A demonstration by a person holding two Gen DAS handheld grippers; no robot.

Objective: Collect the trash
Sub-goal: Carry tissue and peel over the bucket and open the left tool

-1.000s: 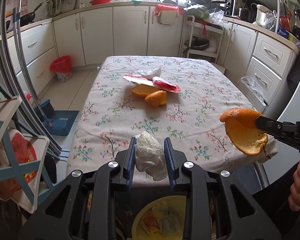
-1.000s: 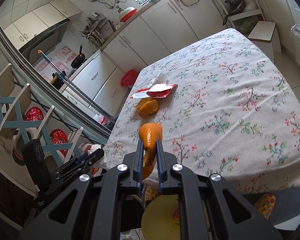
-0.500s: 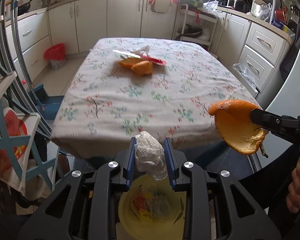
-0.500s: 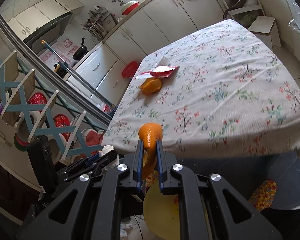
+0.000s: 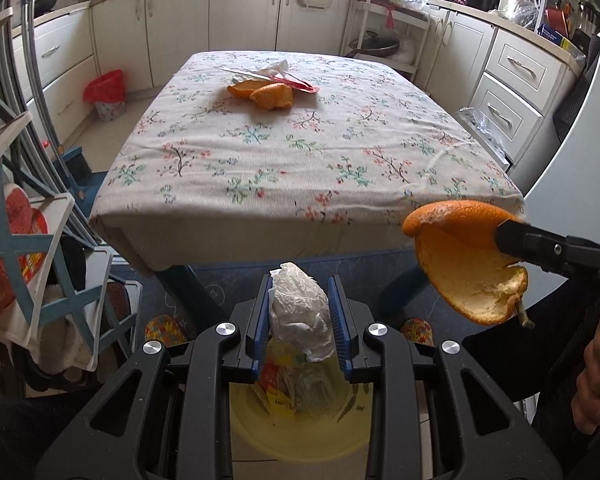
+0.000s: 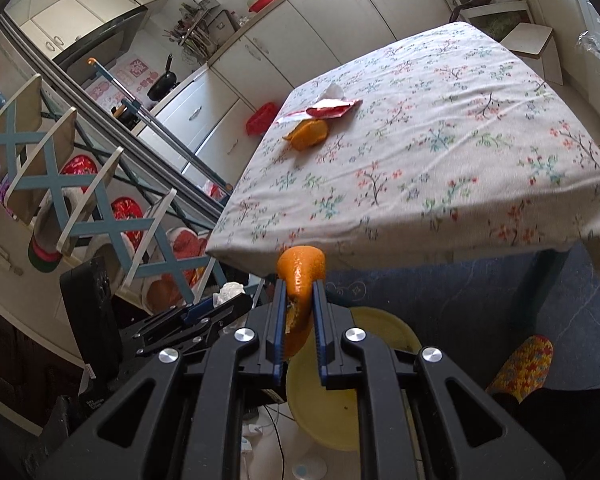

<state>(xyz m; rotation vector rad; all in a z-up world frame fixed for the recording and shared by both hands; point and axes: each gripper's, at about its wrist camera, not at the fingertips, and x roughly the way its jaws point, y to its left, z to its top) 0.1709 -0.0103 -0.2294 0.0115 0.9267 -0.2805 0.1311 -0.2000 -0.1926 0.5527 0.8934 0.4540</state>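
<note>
Both grippers have drawn back off the table (image 5: 320,168) edge and now hang over the yellow bin (image 5: 300,432) on the floor. Left gripper (image 5: 300,312) is clamped on a crumpled white tissue (image 5: 300,316) directly above the bin; right gripper (image 6: 298,320) pinches an orange peel (image 6: 300,280) over its rim. More peel (image 5: 270,94) and a red wrapper (image 5: 296,82) lie on the table's far half.

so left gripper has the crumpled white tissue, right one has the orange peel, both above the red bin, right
Not quite: the bin under both is yellow, not red. The left wrist view shows the left gripper shut on the crumpled white tissue above the yellow bin; the right wrist view shows the right gripper shut on the orange peel above it too. The red bin stands far off by the cabinets.
</note>
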